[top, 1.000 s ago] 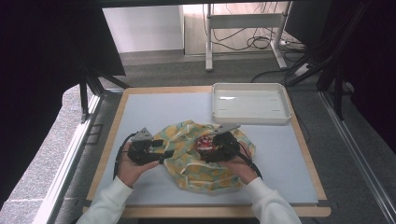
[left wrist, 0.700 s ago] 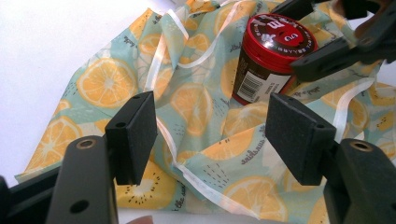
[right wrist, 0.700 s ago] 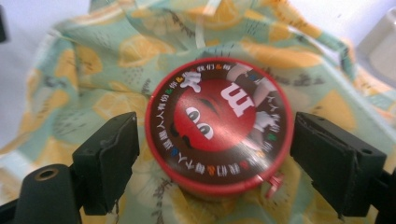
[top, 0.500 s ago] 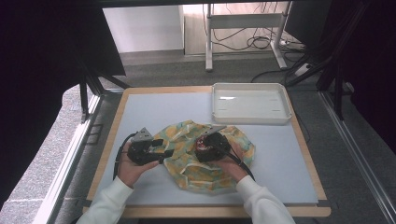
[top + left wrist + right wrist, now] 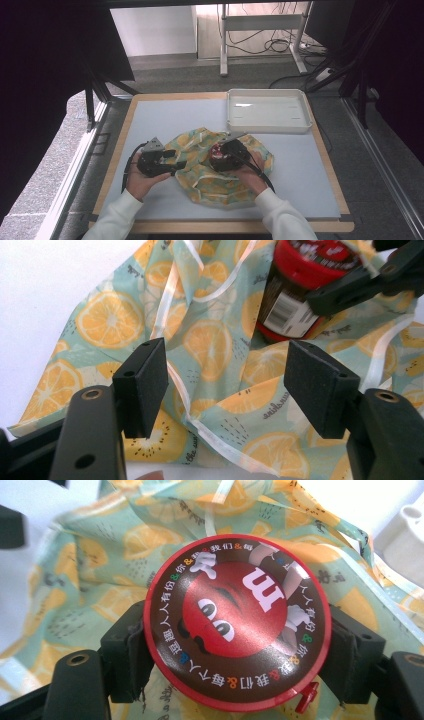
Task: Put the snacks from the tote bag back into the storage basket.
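- My right hand-held gripper (image 5: 240, 645) is clamped on a round candy tub (image 5: 237, 622). Its jaws have just been closing, and in the right gripper view both pads press the tub's sides just under its red lid (image 5: 218, 150).
- The tub sits near the middle of the desk (image 5: 310, 175), over a crumpled drawstring bag (image 5: 220, 167) printed with orange slices. Whether it rests on the cloth or hangs just above it, I cannot tell.
- I judge the tub to be stiff plastic with a smooth, glossy wall, so it could slip or twist between the pads. A hold low on the body, square across its widest part, seems safer than one up at the lid rim.
- My left hand-held gripper (image 5: 230, 390) stands with its jaws apart and nothing between them, hovering over the bag's left edge.
- The bag is thin, soft and light. It will fold and drag rather than hold a shape, so I would pinch a doubled hem or the white ribbon drawstring (image 5: 172, 315), not a single flat layer.
- A white tray (image 5: 267, 110) sits at the far right of the desk, well apart from the bag.
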Action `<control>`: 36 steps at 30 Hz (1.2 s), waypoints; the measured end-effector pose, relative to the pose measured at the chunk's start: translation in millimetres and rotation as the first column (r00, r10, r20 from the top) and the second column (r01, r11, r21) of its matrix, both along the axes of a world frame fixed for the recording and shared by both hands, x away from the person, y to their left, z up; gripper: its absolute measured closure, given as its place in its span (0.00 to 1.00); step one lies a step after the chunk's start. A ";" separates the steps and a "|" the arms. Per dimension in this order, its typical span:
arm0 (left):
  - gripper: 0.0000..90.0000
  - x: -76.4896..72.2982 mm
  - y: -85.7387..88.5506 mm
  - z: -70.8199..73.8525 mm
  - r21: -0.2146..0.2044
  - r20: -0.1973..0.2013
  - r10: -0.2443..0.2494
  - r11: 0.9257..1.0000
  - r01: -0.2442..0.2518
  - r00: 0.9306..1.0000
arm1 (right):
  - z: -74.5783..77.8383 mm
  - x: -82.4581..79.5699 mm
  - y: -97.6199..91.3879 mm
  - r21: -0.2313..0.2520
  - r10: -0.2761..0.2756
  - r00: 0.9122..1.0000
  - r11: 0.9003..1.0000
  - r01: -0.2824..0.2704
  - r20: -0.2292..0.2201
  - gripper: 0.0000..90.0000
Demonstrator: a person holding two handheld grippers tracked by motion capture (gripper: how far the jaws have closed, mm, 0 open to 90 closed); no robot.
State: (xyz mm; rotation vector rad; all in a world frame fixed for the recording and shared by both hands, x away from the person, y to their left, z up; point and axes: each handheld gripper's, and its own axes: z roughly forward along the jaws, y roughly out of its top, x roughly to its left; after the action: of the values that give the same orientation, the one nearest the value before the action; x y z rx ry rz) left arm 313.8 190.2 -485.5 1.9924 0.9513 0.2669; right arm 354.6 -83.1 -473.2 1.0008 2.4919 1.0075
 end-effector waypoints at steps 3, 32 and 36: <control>0.38 0.0 -0.4 -0.5 0.002 -0.001 -0.001 1.000 0.001 1.000 | 7.2 -2.8 -2.4 0.016 0.013 1.000 1.000 -0.013 0.011 0.28; 0.38 1.8 -2.1 -4.8 0.009 -0.014 -0.002 1.000 0.002 1.000 | 6.9 0.2 -10.4 0.032 0.039 0.999 0.999 -0.039 -0.017 0.29; 0.38 1.3 -2.7 -4.8 0.009 -0.015 -0.001 1.000 0.001 1.000 | -5.7 3.8 -7.2 0.008 0.034 0.999 0.999 -0.033 -0.032 0.28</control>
State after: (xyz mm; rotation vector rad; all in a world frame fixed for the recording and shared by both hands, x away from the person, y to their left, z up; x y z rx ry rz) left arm 315.0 187.6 -490.3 2.0055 0.9600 0.2559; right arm 358.3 -90.3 -478.9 0.9878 2.5405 1.0188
